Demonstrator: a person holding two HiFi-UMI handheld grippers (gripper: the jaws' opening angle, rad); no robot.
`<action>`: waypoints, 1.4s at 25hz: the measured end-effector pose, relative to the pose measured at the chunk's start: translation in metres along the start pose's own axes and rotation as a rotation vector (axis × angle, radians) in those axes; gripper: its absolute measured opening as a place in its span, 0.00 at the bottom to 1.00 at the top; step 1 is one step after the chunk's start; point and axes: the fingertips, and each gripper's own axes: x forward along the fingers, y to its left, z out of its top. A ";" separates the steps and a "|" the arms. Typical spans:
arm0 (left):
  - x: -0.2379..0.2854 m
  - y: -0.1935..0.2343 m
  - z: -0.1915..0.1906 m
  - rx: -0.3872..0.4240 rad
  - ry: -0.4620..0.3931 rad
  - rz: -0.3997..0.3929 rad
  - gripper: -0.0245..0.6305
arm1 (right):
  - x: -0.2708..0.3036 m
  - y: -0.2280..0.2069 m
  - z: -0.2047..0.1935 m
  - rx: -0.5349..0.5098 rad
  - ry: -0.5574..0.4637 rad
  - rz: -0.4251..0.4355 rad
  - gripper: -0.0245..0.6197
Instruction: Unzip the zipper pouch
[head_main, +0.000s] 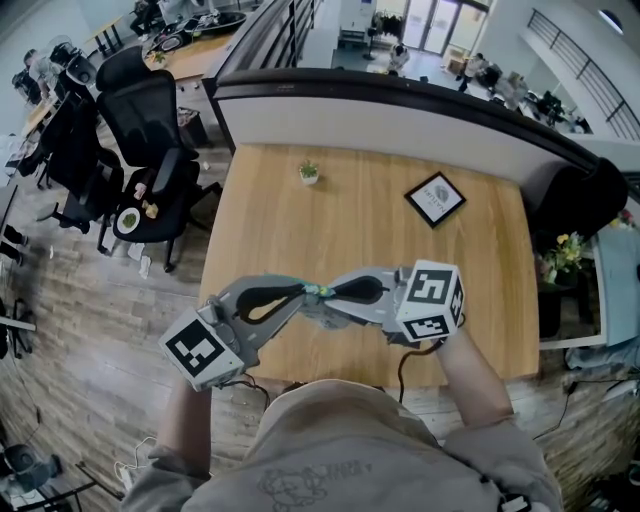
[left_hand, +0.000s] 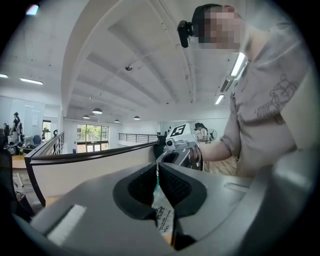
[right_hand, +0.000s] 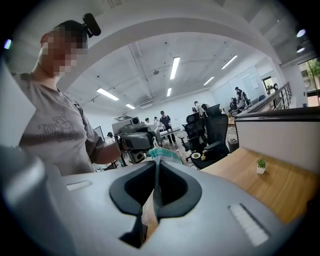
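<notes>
Grey left claw (left_hand: 157, 172), right claw (right_hand: 156, 172), crinkled pouch (right_hand: 161, 153)

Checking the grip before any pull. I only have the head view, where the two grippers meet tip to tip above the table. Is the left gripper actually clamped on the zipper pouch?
Observer: Yes. In the left gripper view, the left gripper has its jaws pressed together on a thin, printed piece of the zipper pouch.
Operator: And the other side?
Observer: The right gripper view shows the right gripper shut as well, with bunched teal pouch material poking out just past its tips.
</notes>
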 end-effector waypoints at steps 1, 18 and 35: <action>0.000 0.000 -0.001 -0.008 0.003 0.001 0.05 | 0.000 0.000 -0.001 0.002 0.001 0.001 0.06; -0.015 0.056 -0.028 -0.222 0.068 0.226 0.04 | 0.001 -0.004 0.003 -0.169 0.061 -0.150 0.06; -0.068 0.095 -0.054 -0.273 0.079 0.384 0.05 | -0.036 -0.009 0.002 -0.075 -0.034 -0.171 0.06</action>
